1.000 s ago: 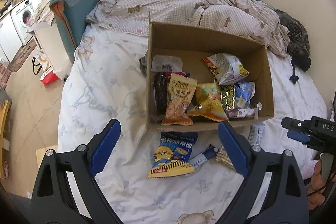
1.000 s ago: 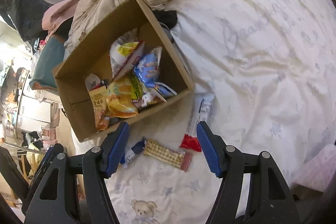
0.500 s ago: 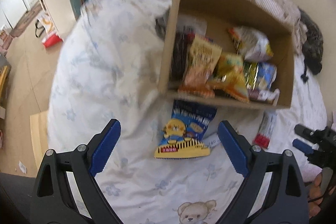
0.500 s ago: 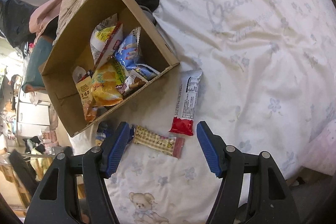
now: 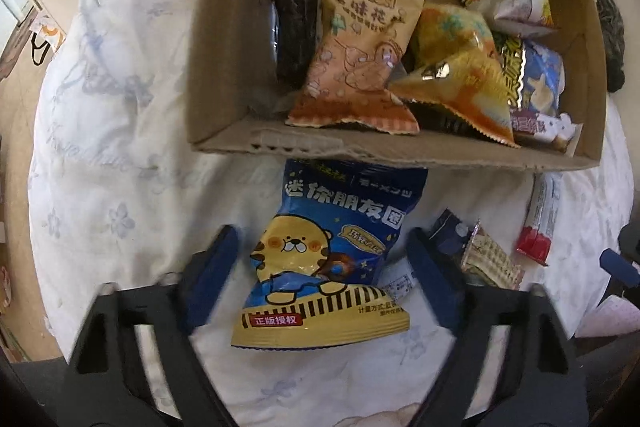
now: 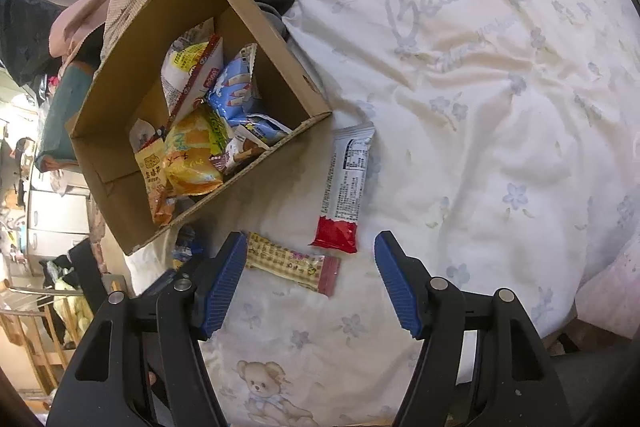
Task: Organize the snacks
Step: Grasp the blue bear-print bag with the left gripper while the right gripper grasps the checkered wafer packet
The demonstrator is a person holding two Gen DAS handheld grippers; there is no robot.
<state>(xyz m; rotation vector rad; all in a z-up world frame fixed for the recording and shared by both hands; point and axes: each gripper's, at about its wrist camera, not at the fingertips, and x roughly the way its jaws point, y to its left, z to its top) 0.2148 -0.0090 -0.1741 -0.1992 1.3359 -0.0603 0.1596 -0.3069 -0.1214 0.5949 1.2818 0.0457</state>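
Now blue snack bag (image 5: 332, 251) between closing, untouching jaws

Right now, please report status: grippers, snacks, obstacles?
Left hand-held gripper closing around blue snack bag, not gripping. Right hand-held gripper open over wafer bar. Nothing blocking.

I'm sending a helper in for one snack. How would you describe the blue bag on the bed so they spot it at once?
Find the cardboard box on the white bedspread. The blue bag lies just outside its near wall, between the left gripper's fingers. It is the largest loose packet, marked by a yellow cartoon animal.
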